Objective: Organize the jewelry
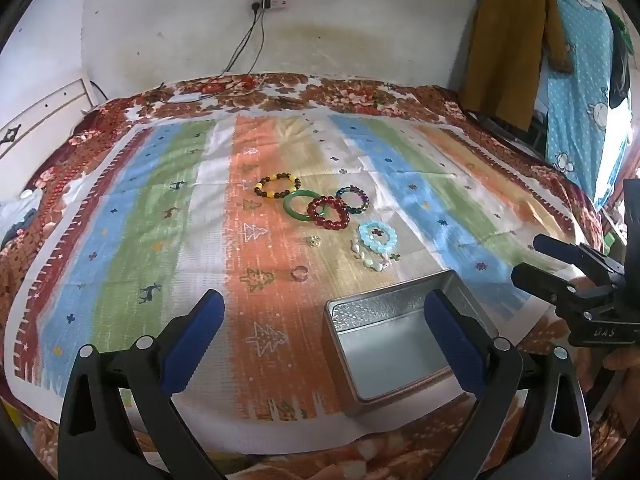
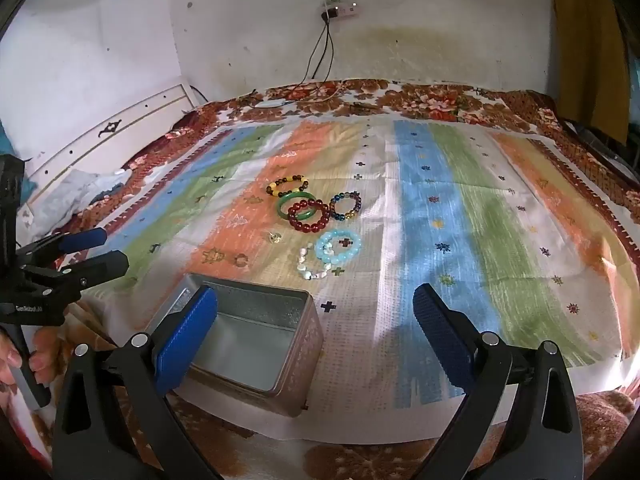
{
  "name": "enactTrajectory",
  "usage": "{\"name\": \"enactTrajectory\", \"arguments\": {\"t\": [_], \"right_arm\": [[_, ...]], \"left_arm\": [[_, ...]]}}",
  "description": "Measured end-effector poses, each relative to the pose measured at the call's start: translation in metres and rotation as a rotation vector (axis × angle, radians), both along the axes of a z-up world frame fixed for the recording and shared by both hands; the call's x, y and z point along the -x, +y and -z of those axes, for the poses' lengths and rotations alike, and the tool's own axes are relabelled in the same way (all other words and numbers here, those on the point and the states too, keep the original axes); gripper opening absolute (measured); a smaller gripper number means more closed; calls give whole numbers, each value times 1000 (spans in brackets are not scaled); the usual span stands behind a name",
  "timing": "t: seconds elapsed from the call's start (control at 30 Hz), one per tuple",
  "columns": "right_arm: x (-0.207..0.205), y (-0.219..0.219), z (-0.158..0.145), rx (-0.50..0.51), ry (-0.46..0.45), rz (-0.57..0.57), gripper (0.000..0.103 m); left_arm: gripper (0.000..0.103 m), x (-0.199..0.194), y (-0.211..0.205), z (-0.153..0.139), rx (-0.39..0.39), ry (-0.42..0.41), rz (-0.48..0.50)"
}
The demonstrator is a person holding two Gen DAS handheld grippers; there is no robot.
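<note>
Each claw [image 1: 324, 336] has black plastic arms, silver round screws, and blue ribbed pads [image 2: 188, 336].

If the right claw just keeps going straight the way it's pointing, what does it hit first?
Probably bare striped cloth: the right claw aims just right of the pale blue bead bracelet, with the tin box off to its left. Depth is uncertain.

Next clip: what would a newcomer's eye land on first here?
The bracelets clustered mid-cloth: a red one overlapping a green bangle, with a pale blue one nearer the camera. Next, the open tin, with nothing in it, at the striped cloth's near edge. Both grippers, left and right, hover open, holding nothing.
</note>
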State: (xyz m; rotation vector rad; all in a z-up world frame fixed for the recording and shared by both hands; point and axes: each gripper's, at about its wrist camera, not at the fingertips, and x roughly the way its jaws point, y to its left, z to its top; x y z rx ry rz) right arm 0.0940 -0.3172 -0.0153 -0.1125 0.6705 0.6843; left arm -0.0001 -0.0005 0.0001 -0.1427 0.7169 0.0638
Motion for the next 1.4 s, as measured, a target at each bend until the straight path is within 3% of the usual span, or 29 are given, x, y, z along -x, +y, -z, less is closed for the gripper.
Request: {"name": "enactTrajectory", "arguments": {"t": [1.13, 1.4], "right_arm": [[-2, 9, 5, 30, 8, -2, 99], [-15, 16, 7, 28, 35, -6, 99]], "left_arm": [[98, 5, -3, 5, 8, 17, -7], [98, -10, 4, 9, 8, 63, -12]]}}
